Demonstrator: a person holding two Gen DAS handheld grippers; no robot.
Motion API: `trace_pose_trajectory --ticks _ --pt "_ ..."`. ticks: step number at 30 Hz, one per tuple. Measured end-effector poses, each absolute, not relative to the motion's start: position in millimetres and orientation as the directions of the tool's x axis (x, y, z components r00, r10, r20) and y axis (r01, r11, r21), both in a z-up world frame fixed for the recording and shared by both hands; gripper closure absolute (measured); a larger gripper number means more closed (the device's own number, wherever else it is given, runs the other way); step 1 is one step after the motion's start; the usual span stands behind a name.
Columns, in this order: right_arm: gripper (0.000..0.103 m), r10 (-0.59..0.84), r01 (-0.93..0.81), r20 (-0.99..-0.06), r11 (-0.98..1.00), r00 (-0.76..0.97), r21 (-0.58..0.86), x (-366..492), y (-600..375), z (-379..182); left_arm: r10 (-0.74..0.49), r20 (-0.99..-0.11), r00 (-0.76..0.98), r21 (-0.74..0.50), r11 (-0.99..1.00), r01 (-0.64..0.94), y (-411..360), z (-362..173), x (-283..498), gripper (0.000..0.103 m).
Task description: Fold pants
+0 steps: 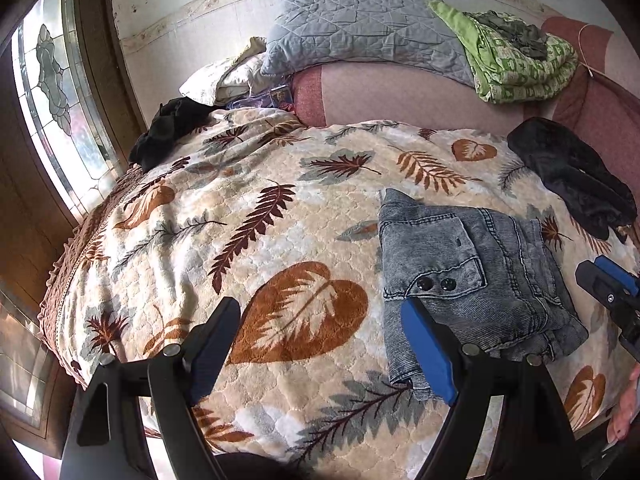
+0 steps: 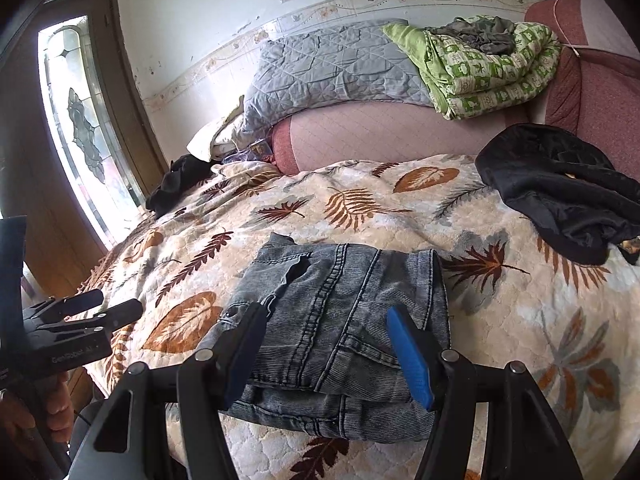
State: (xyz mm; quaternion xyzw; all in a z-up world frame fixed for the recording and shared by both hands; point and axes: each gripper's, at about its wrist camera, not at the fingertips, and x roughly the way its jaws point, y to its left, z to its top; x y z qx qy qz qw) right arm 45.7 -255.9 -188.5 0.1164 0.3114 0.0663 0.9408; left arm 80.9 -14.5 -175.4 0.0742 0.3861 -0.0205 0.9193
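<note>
The grey-blue denim pants [image 1: 472, 276] lie folded into a compact stack on the leaf-patterned blanket [image 1: 248, 216]. My left gripper [image 1: 320, 336] is open and empty, left of the pants near the bed's front edge. In the right wrist view the pants [image 2: 340, 320] lie right in front of my right gripper [image 2: 324, 344], which is open with its fingers above the stack and holding nothing. The right gripper shows at the right edge of the left wrist view [image 1: 608, 284]. The left gripper shows at the left of the right wrist view [image 2: 104, 308].
A black garment [image 2: 560, 192] lies on the blanket at the right. Another dark garment [image 2: 176, 184] lies at the far left by the window. A grey quilted pillow [image 2: 320, 68] and a green folded quilt [image 2: 488, 64] rest on the pink headboard cushion [image 2: 392, 132].
</note>
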Motion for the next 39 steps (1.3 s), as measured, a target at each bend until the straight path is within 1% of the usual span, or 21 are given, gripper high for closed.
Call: trace_pose_trajectory --ticks 30,35,37,39 --pt "0.037 0.179 -0.029 -0.579 0.966 0.795 0.257 44 -264 -191 0.029 -0.737 0.676 0.128 0.987 0.097 -9 -188 89 0.020" --pt "0.037 0.168 0.013 -0.593 0.957 0.787 0.289 43 -282 -197 0.032 -0.742 0.669 0.135 0.986 0.102 -4 -197 105 0.020" --pt "0.036 0.175 0.034 -0.605 0.947 0.777 0.318 46 -292 -204 0.019 -0.753 0.657 0.128 0.985 0.118 -4 -203 115 0.020" --pt "0.036 0.190 0.066 -0.626 0.930 0.757 0.363 52 -303 -213 -0.015 -0.774 0.633 0.095 0.986 0.139 -3 -208 124 0.020"
